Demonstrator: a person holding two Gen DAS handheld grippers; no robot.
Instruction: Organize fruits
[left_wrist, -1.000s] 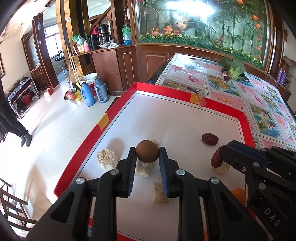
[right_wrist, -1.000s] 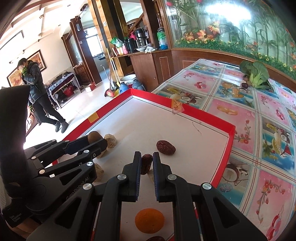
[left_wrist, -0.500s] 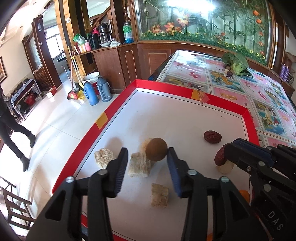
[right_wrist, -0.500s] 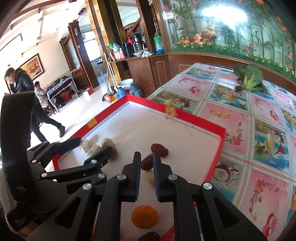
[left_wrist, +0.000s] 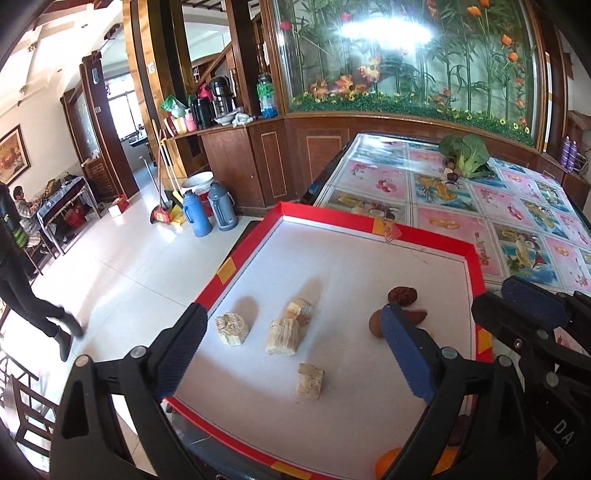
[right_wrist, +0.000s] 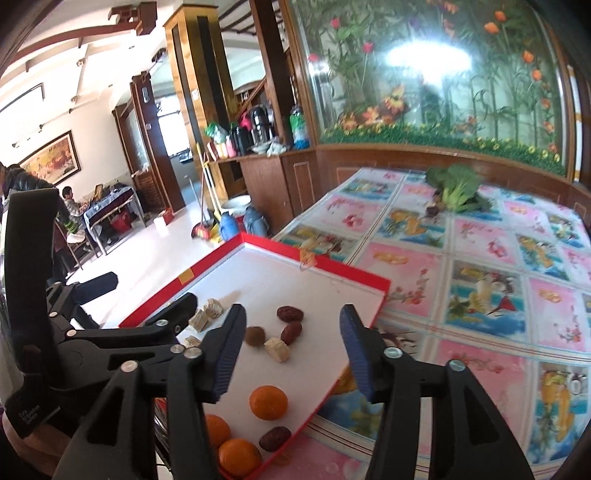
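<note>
A red-rimmed white tray (left_wrist: 236, 258) holds the fruit. My left gripper (left_wrist: 291, 321) hangs above its near side, jaws opening wide with nothing pressed between them. Several pale blocks (left_wrist: 282, 336) lie below it. A brown round fruit (left_wrist: 375, 324) rests on the tray, half hidden behind the right finger, beside two red dates (left_wrist: 402, 294). My right gripper (right_wrist: 291, 314) is also opening and holds nothing. Ahead of it lie the brown fruit (right_wrist: 255, 336), a date (right_wrist: 291, 332) against a pale block (right_wrist: 277, 349), and three oranges (right_wrist: 268, 402) near the tray's (right_wrist: 347, 273) front corner.
The tray sits on a table with a fruit-patterned cloth (right_wrist: 480, 280). Leafy greens (right_wrist: 456, 184) lie at its far end. Another date (right_wrist: 274, 438) lies by the oranges. On the floor to the left are two thermos flasks (left_wrist: 208, 214) and a walking person (left_wrist: 22, 280).
Both grippers opened and drew back and up. The left let go of the brown round fruit, which now lies by the dates. The right let go of a red date beside a pale block.
</note>
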